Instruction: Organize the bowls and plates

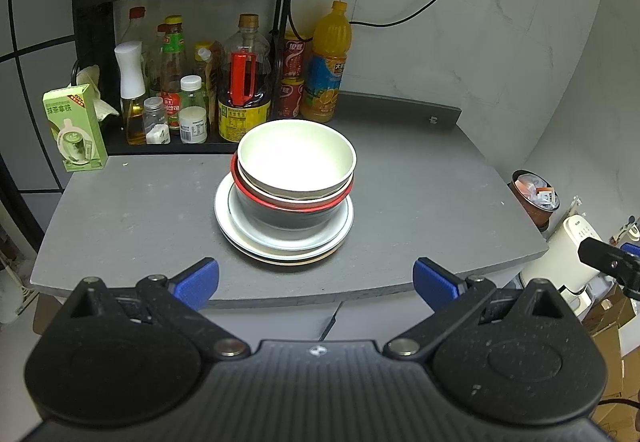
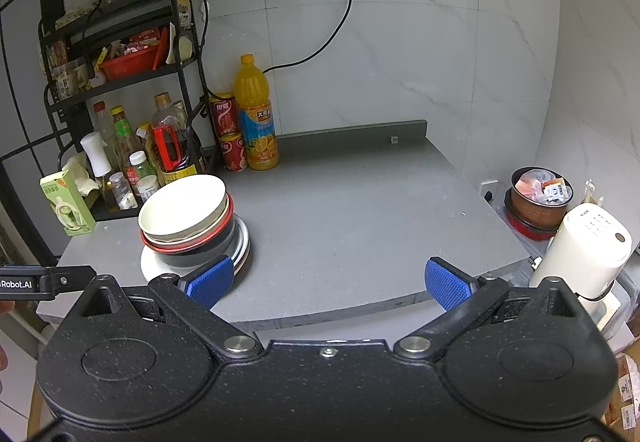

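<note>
On the grey worktop point(image 1: 120, 226) sits one stack: a cream bowl point(image 1: 296, 158) nested in a red-rimmed bowl point(image 1: 288, 208), on plates point(image 1: 280, 242). The left gripper point(image 1: 316, 282) hangs before the worktop's near edge facing the stack, jaws wide apart, empty. The right gripper point(image 2: 328, 282) is right of the stack, jaws also apart, empty. Bottles point(image 1: 240, 82) stand behind

"Robot.AI" on black bracket point(image 2: 30, 284) | "大" on orange juice bottle point(image 2: 256, 118) label
</note>
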Motion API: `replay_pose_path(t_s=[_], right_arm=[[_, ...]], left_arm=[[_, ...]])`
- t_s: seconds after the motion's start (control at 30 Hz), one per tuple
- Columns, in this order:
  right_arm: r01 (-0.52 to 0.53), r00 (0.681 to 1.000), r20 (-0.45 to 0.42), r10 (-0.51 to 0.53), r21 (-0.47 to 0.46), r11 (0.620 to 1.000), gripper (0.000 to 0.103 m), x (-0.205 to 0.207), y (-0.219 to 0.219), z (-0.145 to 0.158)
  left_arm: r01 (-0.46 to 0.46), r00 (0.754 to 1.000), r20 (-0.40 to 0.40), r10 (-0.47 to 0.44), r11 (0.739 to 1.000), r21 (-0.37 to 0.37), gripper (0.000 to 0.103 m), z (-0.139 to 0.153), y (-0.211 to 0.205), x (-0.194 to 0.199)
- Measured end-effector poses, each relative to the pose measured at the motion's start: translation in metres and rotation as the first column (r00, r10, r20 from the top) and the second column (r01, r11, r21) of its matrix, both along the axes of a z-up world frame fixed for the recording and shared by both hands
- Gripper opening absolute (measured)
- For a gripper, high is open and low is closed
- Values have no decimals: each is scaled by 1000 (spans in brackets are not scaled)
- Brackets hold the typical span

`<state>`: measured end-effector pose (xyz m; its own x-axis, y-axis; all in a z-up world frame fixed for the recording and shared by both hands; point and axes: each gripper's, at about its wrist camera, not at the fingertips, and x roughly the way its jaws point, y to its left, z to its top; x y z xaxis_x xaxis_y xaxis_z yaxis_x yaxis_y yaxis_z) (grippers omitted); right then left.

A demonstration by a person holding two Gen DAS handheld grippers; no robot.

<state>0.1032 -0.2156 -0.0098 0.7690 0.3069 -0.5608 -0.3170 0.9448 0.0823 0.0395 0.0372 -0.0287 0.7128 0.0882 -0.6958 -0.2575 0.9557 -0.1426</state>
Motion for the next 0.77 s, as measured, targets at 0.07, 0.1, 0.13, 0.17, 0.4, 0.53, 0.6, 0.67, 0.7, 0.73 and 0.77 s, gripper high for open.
replay_pose_path(t_s=[0.07,0.1,0.13,0.17,0.4,0.53,0.6,0.67,0.7,0.73,0.77], right_arm=[[0,1000,0,0,1,1000,103,0,0,0],[0,1000,0,0,2,1000,103,0,0,0],[1,1000,0,-1,1,1000,103,0,0,-1],[3,1000,1,-3,0,1000,103,0,0,-1],[5,1000,0,-5,1,1000,103,-1,0,-1],[5,1000,-9,-5,5,1000,103,-1,0,-1],[5,1000,-11,-5,4,1000,103,-2,0,-2],[3,1000,-12,-3,6,1000,103,-1,0,-2],[3,1000,-13,-2,7,1000,103,-1,0,-2],[2,1000,-15,-2,9,1000,103,-1,1,-3],[3,1000,-17,-3,10,1000,103,-1,1,-3]], left_arm=[[-1,1000,0,1,1000,-1,102,0,0,0],[0,1000,0,0,1000,-1,102,0,0,0],[-2,1000,0,2,1000,0,102,0,-1,0],[-2,1000,-1,2,1000,1,102,0,0,0],[4,1000,0,-4,1000,-2,102,0,1,0],[0,1000,-2,0,1000,8,102,1,2,-1],[4,1000,-5,-3,1000,9,102,1,2,-2],[4,1000,-7,-4,1000,8,102,1,2,-3],[4,1000,-8,-3,1000,10,102,1,3,-4],[4,1000,-8,-4,1000,11,102,1,3,-4],[6,1000,-8,-6,1000,8,102,1,4,-5]])
